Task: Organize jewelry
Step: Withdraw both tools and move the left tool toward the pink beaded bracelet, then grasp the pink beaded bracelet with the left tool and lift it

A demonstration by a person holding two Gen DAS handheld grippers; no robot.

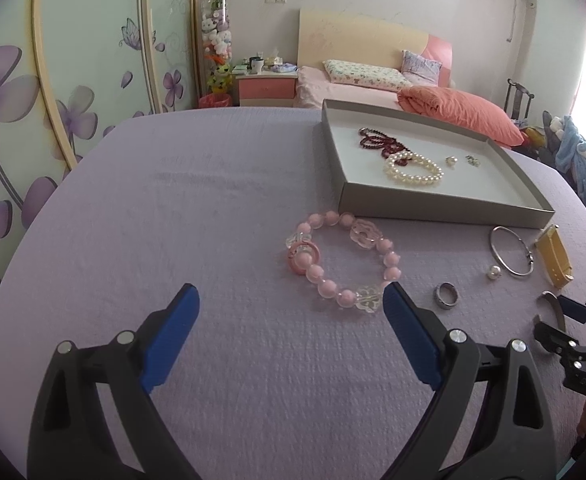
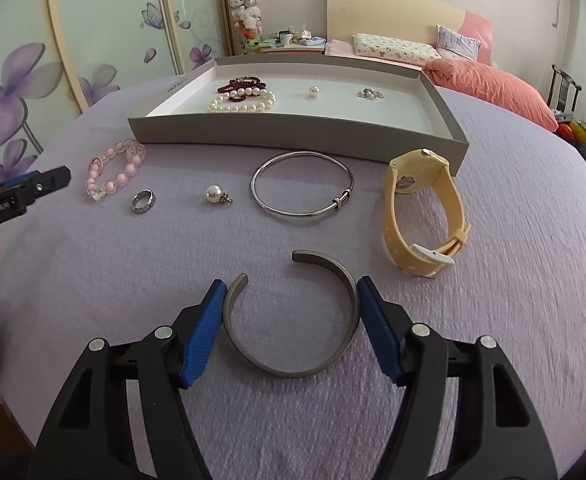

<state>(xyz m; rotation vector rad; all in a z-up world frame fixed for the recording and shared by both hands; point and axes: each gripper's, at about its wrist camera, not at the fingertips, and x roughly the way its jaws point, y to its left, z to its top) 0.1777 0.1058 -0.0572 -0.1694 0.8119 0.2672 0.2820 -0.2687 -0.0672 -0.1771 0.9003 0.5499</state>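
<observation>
On the lilac bedspread (image 1: 221, 208), in the left wrist view, the left gripper (image 1: 291, 300) hangs released, its blue pads wide apart with nothing between them. Its right pad tip sits just beside the pink bead bracelet (image 1: 343, 264), which lies flat a little short of the grey tray (image 1: 433, 206). Inside the tray rest a dark red bead strand (image 1: 381, 142), a pearl bracelet (image 1: 413, 170) overlapping it, and two small earrings toward the far right corner. To the right of the pink bracelet lie a steel ring (image 1: 447, 296), a pearl pendant (image 1: 494, 272), a thin silver bangle (image 1: 511, 250) and a yellow watch (image 1: 553, 256). The right gripper (image 1: 573, 320) enters at the right edge.

In the right wrist view, the right gripper (image 2: 291, 292) straddles the grey open cuff bangle (image 2: 293, 320): the pads (image 2: 205, 332) stand just outside its two sides, seemingly not yet pressing. The cuff lies flat, its gap facing the tray (image 2: 293, 136). Beyond it lie the silver bangle (image 2: 303, 184), the pearl pendant (image 2: 214, 193) and the steel ring (image 2: 143, 201); the yellow watch (image 2: 421, 216) stands on edge near the tray's right corner. The left gripper's tip (image 2: 51, 178) pokes in beside the pink bracelet (image 2: 113, 174).
</observation>
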